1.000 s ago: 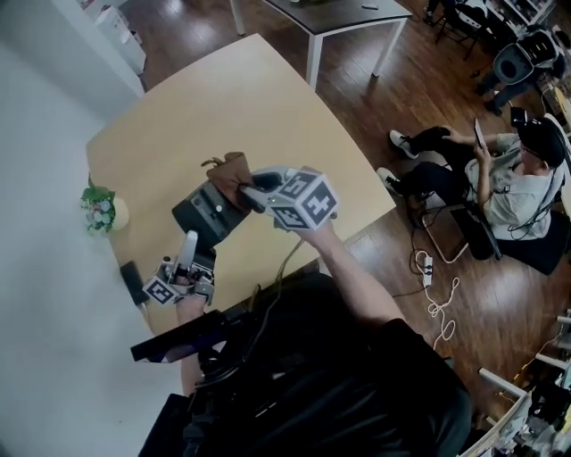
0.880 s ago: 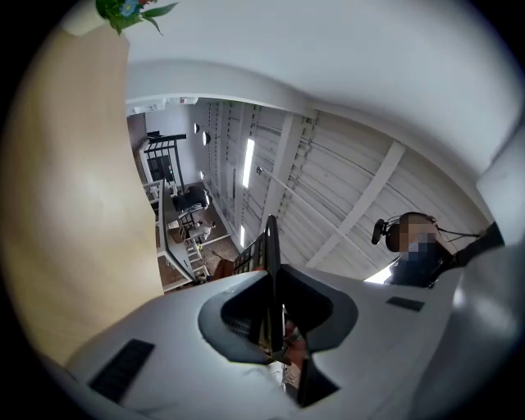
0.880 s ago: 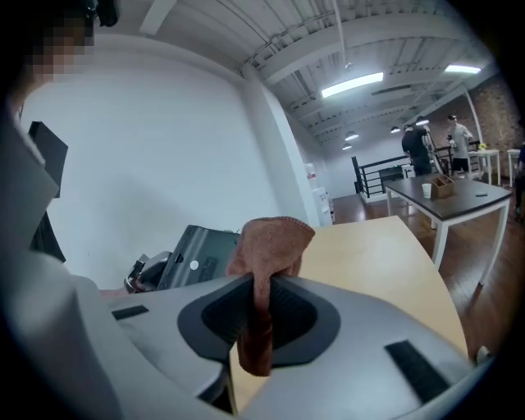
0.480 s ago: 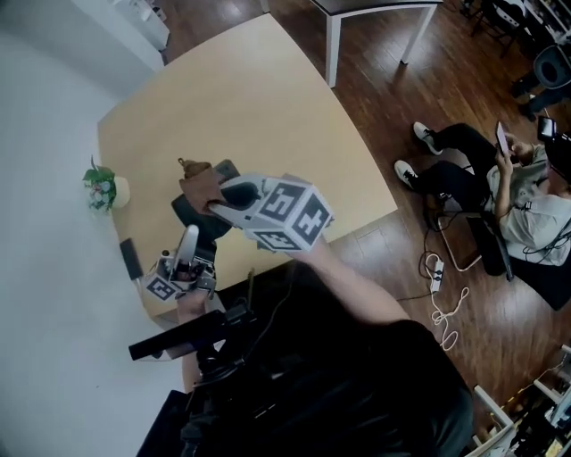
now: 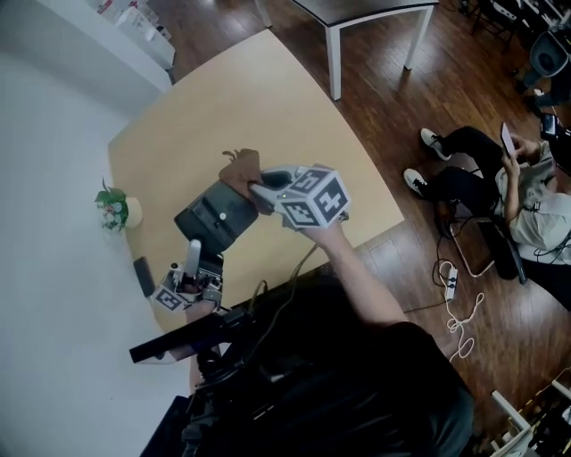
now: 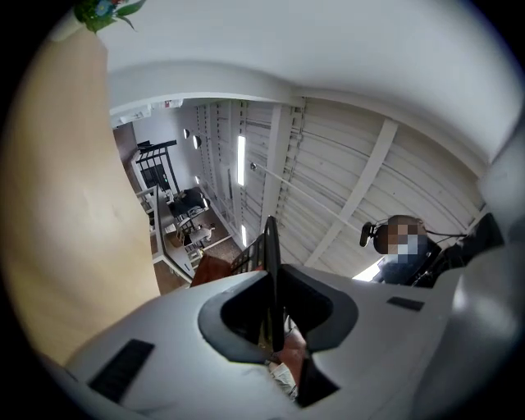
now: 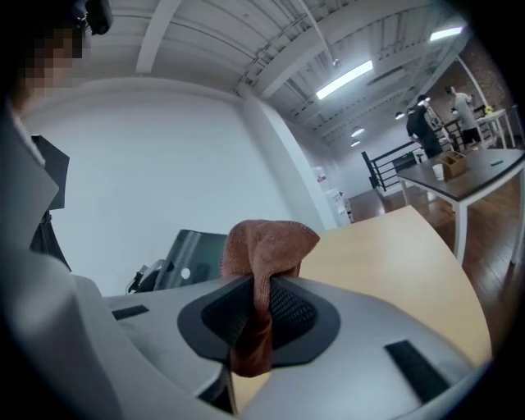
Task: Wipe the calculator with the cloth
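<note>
The dark calculator (image 5: 217, 220) is tilted up off the tan table (image 5: 268, 107), and my left gripper (image 5: 194, 256) is shut on its near edge. In the left gripper view the calculator (image 6: 269, 271) stands edge-on between the closed jaws. My right gripper (image 5: 257, 189), with its marker cube, is shut on a brown cloth (image 5: 240, 169) that sits at the calculator's upper right corner. In the right gripper view the cloth (image 7: 267, 246) bunches out of the jaws, and the calculator's grey back (image 7: 193, 254) lies just behind it to the left.
A small potted plant (image 5: 114, 209) stands at the table's left edge, with a dark flat object (image 5: 143, 275) near it. A second table (image 5: 375, 13) stands beyond. A seated person (image 5: 526, 196) and a floor cable (image 5: 459, 303) are to the right.
The right gripper swept the cloth left over the calculator's upper part, then back to its upper right corner. The left gripper kept its hold on the calculator.
</note>
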Motion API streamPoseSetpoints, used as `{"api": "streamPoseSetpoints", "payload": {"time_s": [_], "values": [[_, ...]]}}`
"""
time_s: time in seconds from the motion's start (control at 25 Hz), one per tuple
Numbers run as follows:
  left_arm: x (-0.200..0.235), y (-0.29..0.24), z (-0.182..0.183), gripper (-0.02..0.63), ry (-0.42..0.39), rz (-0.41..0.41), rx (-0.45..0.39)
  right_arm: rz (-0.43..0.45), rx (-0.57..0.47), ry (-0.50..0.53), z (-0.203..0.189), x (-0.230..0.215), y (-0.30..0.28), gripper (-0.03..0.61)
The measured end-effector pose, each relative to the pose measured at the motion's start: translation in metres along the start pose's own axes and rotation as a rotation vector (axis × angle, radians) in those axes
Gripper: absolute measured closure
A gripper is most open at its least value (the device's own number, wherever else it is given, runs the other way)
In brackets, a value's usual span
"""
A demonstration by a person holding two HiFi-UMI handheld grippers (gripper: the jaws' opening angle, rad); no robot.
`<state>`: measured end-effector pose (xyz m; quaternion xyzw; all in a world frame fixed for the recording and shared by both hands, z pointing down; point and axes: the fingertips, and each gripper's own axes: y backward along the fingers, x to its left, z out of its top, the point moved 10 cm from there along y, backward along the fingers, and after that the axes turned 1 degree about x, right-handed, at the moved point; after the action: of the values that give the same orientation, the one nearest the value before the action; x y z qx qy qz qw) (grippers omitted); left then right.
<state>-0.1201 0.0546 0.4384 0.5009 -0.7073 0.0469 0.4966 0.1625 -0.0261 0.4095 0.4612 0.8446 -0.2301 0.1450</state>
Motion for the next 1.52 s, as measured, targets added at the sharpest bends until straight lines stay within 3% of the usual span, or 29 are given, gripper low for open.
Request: {"api": "streamPoseSetpoints", "payload": {"time_s": [0.2, 0.36, 0.44, 0.52, 0.76, 0.96, 1.2, 1.36, 1.52], "values": [[0.010, -0.005, 0.014, 0.555, 0.005, 0.007, -0.020, -0.036, -0.067, -0.019, 0.008, 0.000, 0.022, 0.548], [0.013, -0.015, 0.012, 0.555, -0.026, 0.033, 0.025, 0.108, -0.134, 0.044, 0.035, 0.047, 0.020, 0.546], [0.013, -0.020, 0.010, 0.555, -0.032, 0.027, 0.037, 0.179, -0.102, 0.102, 0.038, 0.070, 0.003, 0.546], [0.013, -0.021, 0.007, 0.554, -0.026, 0.017, 0.036, 0.193, -0.053, 0.150, 0.032, 0.079, -0.014, 0.545], [0.004, -0.011, 0.007, 0.543, 0.014, -0.043, -0.018, 0.123, -0.025, 0.084, 0.023, 0.047, -0.014, 0.545], [0.007, -0.008, 0.003, 0.537, 0.039, -0.045, -0.048, 0.106, -0.046, -0.006, 0.015, 0.015, -0.007, 0.543], [0.015, -0.001, 0.004, 0.555, 0.119, -0.054, -0.177, -0.025, -0.079, -0.082, 0.002, -0.015, 0.026, 0.547], [0.018, -0.003, 0.008, 0.554, 0.102, -0.021, -0.165, 0.066, -0.124, -0.004, 0.022, 0.028, 0.031, 0.546], [0.014, -0.012, 0.003, 0.554, 0.092, -0.035, -0.146, 0.188, -0.045, 0.125, 0.020, 0.078, 0.003, 0.546]]}}
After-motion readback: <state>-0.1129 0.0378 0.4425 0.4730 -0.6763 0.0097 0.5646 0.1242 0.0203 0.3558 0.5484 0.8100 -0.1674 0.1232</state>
